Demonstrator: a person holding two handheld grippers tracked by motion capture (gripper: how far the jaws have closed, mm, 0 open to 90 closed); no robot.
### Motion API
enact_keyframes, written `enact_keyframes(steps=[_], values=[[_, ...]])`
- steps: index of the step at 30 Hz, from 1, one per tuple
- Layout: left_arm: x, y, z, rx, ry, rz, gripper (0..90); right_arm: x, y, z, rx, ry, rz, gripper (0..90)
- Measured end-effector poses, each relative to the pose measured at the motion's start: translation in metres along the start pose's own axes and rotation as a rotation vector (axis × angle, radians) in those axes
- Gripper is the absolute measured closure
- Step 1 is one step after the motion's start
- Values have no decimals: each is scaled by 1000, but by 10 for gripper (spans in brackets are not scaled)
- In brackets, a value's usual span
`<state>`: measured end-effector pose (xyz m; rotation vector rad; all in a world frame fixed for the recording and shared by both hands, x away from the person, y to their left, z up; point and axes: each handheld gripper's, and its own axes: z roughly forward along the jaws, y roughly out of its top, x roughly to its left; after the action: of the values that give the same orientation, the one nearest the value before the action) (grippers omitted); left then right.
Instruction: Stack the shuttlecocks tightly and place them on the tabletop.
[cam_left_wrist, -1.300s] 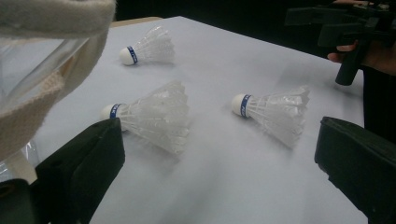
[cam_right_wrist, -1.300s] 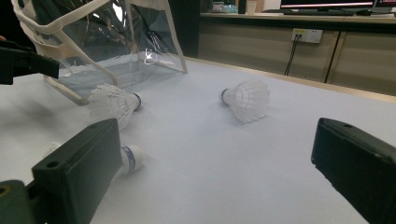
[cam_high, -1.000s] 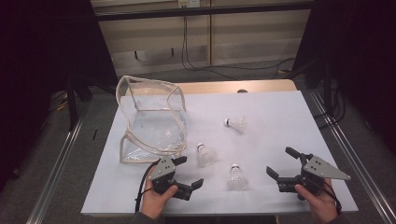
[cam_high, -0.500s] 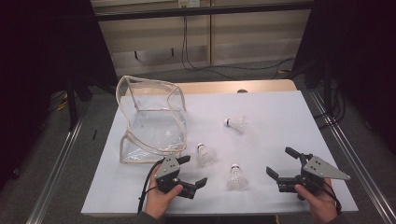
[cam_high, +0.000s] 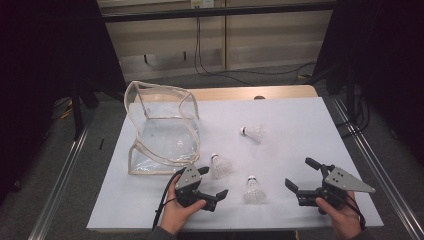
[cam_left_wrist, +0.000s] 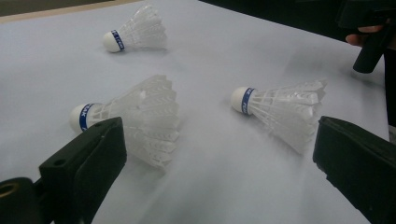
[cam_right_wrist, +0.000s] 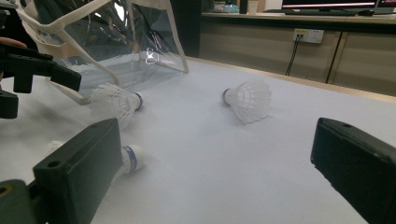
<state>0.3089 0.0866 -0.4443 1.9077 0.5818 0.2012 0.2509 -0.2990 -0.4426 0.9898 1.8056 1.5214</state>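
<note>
Little has shifted over the last second: your left tool (cam_high: 209, 183) has crept slightly forward and right toward the nearest shuttlecocks, while your right tool (cam_high: 303, 176) sits where it was. Both tools are spread wide with nothing between the jaws. Three shuttlecocks lie loose on the white surface (cam_high: 300, 125), all on their sides: the near-left shuttlecock (cam_high: 220, 165) just beyond the left tool, the near-centre shuttlecock (cam_high: 252, 189) between your two tools, and the far shuttlecock (cam_high: 251, 132) well apart, further back. In the left gripper view the near-left one (cam_left_wrist: 135, 114) lies close to the left jaw with its cork pointing left, and the near-centre one (cam_left_wrist: 280, 107) sits toward the right jaw; neither is touched. The clear bag (cam_high: 162, 127) stands at the back left with its mouth gaping and its trim sagging, presumably left open so the shuttlecocks can be dropped in. Placement reads as a gather-and-bag job, barely begun: nothing is inside the bag that can be made out. Your left hand (cam_high: 177, 212) holds its tool low and nearly level, jaws aimed forward-right along the surface. Your right hand (cam_high: 340, 215) holds its tool low too, angled left toward the middle, jaws clear of everything.
</note>
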Motion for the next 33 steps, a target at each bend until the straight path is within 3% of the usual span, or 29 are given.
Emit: enact_keyframes(steps=[13, 20, 25, 33], values=[[-2, 4, 10, 10, 22, -8, 28, 0, 0, 0, 0, 0, 1, 13], [-1, 6, 13, 10, 56, -16, 28, 0, 0, -1, -3, 0, 1, 13], [-1, 6, 17, 27, 62, -8, 34, 0, 0, -1, -3, -1, 2, 13], [-1, 5, 26, 90, 113, 2, 74, 0, 0, -1, -5, 2, 5, 13]])
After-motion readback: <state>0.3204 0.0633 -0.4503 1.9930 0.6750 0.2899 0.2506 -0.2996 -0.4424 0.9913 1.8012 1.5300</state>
